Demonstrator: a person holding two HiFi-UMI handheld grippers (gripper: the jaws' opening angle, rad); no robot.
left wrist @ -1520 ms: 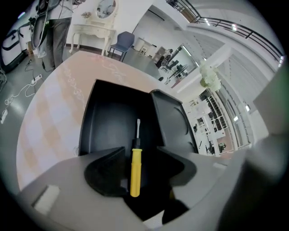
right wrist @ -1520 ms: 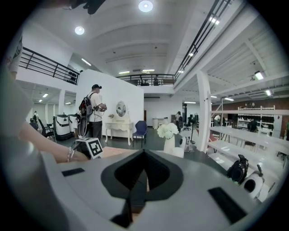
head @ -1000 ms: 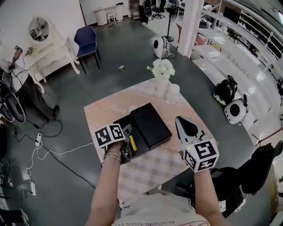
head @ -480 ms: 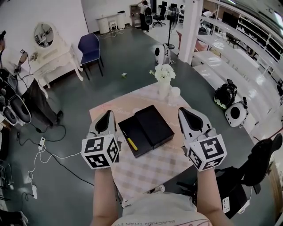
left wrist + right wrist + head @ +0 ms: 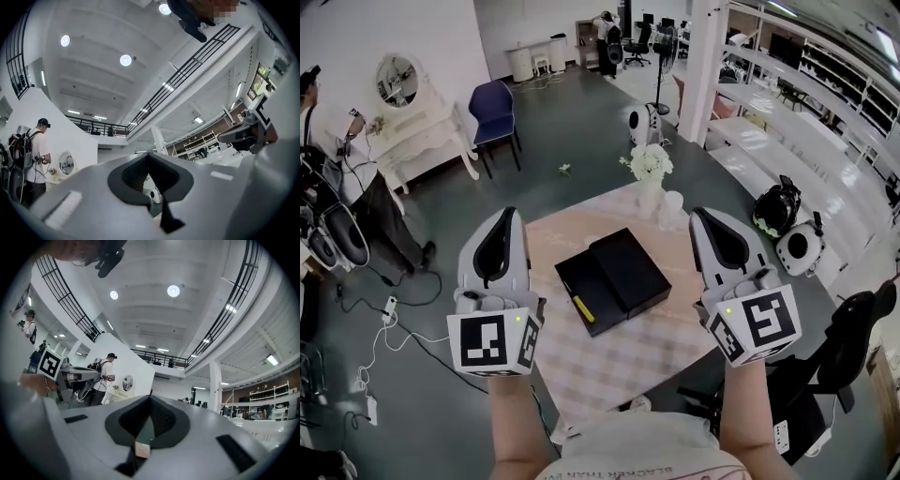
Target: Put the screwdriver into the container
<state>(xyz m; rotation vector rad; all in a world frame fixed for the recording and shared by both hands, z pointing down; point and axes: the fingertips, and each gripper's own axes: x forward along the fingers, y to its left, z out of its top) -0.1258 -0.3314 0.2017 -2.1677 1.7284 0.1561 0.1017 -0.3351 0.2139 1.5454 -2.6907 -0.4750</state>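
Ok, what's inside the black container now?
A yellow screwdriver lies in the black container, which is open. Its tip can't be made out against the dark interior. Nothing else shows inside.

The left gripper (image 5: 502, 225) is no longer down at the container (image 5: 581, 277); it now stands lifted clear, nose tipped up, jaws gone from wide to closed and empty. The screwdriver (image 5: 582, 308) now lies alone, below and to this gripper's right. The right gripper (image 5: 712, 225) rides higher too.
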